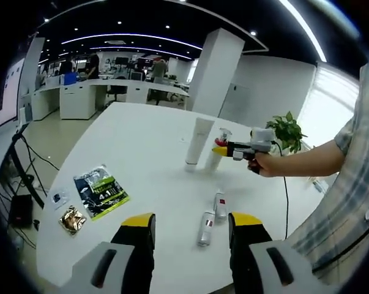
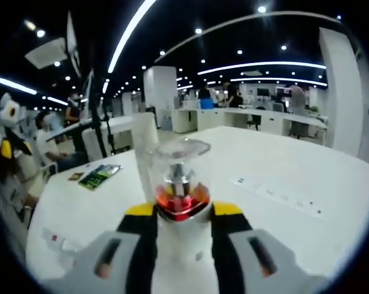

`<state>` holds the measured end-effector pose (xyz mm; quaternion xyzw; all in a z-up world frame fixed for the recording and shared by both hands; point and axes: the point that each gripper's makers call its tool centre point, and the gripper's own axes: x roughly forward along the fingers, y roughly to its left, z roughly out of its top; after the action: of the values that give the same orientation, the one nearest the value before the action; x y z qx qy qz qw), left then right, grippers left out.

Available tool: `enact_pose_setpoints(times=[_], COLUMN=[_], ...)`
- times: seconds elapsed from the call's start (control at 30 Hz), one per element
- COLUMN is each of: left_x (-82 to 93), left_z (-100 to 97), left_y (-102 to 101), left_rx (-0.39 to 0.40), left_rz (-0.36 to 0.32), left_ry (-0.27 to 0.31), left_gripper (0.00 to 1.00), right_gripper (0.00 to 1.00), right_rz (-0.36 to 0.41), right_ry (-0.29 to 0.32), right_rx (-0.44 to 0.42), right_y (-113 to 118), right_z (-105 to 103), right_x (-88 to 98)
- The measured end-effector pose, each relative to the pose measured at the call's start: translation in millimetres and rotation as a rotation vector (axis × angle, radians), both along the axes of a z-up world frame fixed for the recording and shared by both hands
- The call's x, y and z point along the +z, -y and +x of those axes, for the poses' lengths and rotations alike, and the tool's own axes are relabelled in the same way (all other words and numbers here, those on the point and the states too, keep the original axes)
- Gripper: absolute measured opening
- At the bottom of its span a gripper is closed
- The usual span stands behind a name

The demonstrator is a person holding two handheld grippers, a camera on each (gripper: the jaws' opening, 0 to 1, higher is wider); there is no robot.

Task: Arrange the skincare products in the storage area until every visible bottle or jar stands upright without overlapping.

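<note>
1. Nearest in the left gripper view, the left gripper (image 1: 190, 229) hangs with its yellow-tipped jaws spread wide and nothing between them, over the white table (image 1: 141, 147).
2. Just beyond those jaws lie two small bottles (image 1: 212, 217) on their sides, touching or nearly so, long axes running away from the gripper and slightly leftward; they sit almost straight ahead, so the left gripper is by far the nearer tool for them.
3. Farther off, the right gripper (image 1: 224, 147) is closed on the pump bottle (image 2: 181, 184), which is upright on the table just beside a standing white tube (image 1: 198, 142); in the right gripper view the jaws press the bottle's body below its red collar and clear cap.
4. Judged from this, standing the fallen pair up calls for turning each bottle's long axis from flat to vertical.
</note>
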<state>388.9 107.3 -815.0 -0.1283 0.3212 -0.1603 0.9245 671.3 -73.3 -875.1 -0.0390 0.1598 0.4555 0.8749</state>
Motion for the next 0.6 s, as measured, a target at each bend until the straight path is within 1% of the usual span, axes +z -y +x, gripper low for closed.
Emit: enact_pose_setpoints(times=[0.07, 0.1, 0.17, 0.2, 0.23, 0.33, 0.37, 0.4, 0.43, 0.47, 0.6], left_x=[0.0, 0.2, 0.2, 0.0, -0.1, -0.4, -0.4, -0.6, -1.0, -1.1, -1.7], left_z=[1.3, 2.5, 4.5, 5.1, 5.8, 7.9, 8.2, 8.6, 8.6, 8.6, 7.8], left_y=[0.8, 1.6, 3.0, 3.4, 3.8, 5.4, 5.8, 6.4, 6.7, 6.5, 4.5], left_rx=[-0.003, -0.004, -0.006, -0.007, -0.008, -0.008, -0.008, -0.009, -0.008, -0.006, 0.012], left_rz=[-0.001, -0.004, -0.007, -0.007, -0.008, -0.012, -0.012, -0.013, -0.014, -0.012, -0.016], left_ry=[0.002, 0.004, 0.005, 0.006, 0.007, 0.009, 0.009, 0.01, 0.009, 0.01, 0.011], left_gripper=[0.49, 0.49, 0.49, 0.49, 0.49, 0.49, 0.49, 0.49, 0.49, 0.49, 0.48], right_gripper=[0.32, 0.33, 0.38, 0.4, 0.39, 0.37, 0.33, 0.29, 0.28, 0.28, 0.28], right_rz=[0.0, 0.001, -0.022, -0.055, -0.075, -0.092, -0.109, -0.145, -0.168, -0.148, -0.152], right_ry=[-0.013, -0.029, -0.053, -0.06, -0.062, -0.067, -0.067, -0.081, -0.076, -0.073, -0.074], right_rx=[0.005, 0.009, 0.012, 0.021, 0.027, 0.054, 0.067, 0.084, 0.092, 0.081, 0.101], right_y=[0.2, 0.3, 2.1, 4.3, 5.7, 4.5, 4.7, 6.3, 7.4, 5.1, 1.4], right_z=[-0.3, -1.2, -2.6, -5.3, -5.9, -9.1, -9.3, -10.4, -9.5, -5.6, -3.5], right_x=[0.1, -1.2, -7.3, -11.9, -14.3, -14.5, -16.6, -21.9, -23.4, -20.3, -21.2])
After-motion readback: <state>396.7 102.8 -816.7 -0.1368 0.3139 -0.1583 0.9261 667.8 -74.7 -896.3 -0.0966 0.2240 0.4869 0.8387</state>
